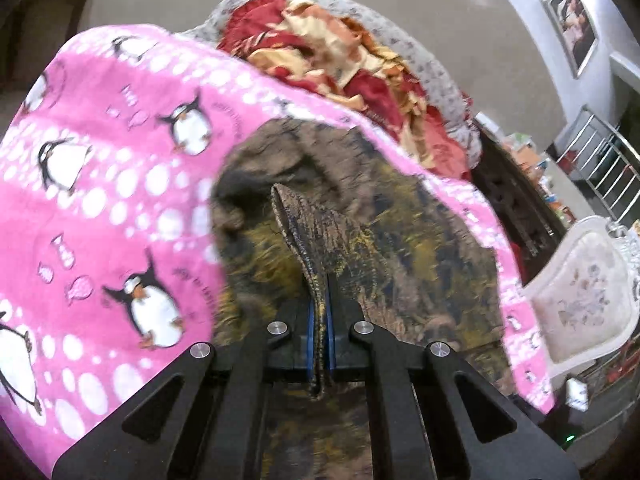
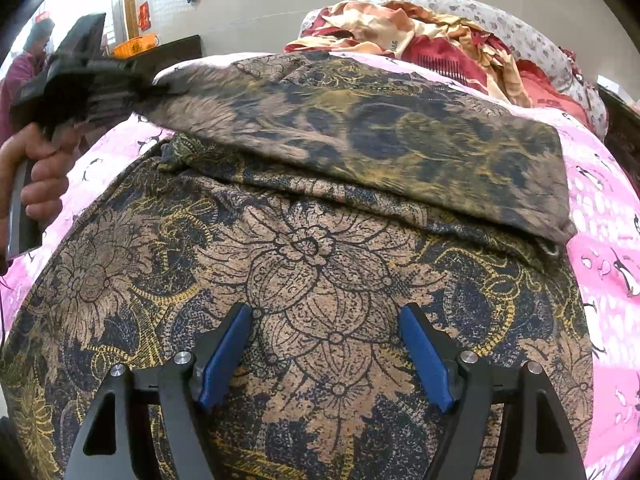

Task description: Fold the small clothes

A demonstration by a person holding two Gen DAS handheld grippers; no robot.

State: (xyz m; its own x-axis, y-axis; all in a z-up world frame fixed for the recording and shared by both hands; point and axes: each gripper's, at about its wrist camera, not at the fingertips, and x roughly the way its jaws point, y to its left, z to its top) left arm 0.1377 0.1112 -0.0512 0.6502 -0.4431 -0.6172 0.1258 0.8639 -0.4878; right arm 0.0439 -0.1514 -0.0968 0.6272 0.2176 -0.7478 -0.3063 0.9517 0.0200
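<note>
A brown garment with black and gold flower print lies spread on a pink penguin blanket. Its far part is folded over, showing the faded reverse side. My left gripper is shut on an edge of this garment, which stands up between the blue pads. In the right wrist view that left gripper is blurred at the upper left, held by a hand, lifting the fold's corner. My right gripper hovers open just above the flat near part of the cloth, nothing between its fingers.
A heap of red, cream and grey clothes lies at the far end of the blanket. A white chair stands at the right, a metal railing behind it. Another person stands far left.
</note>
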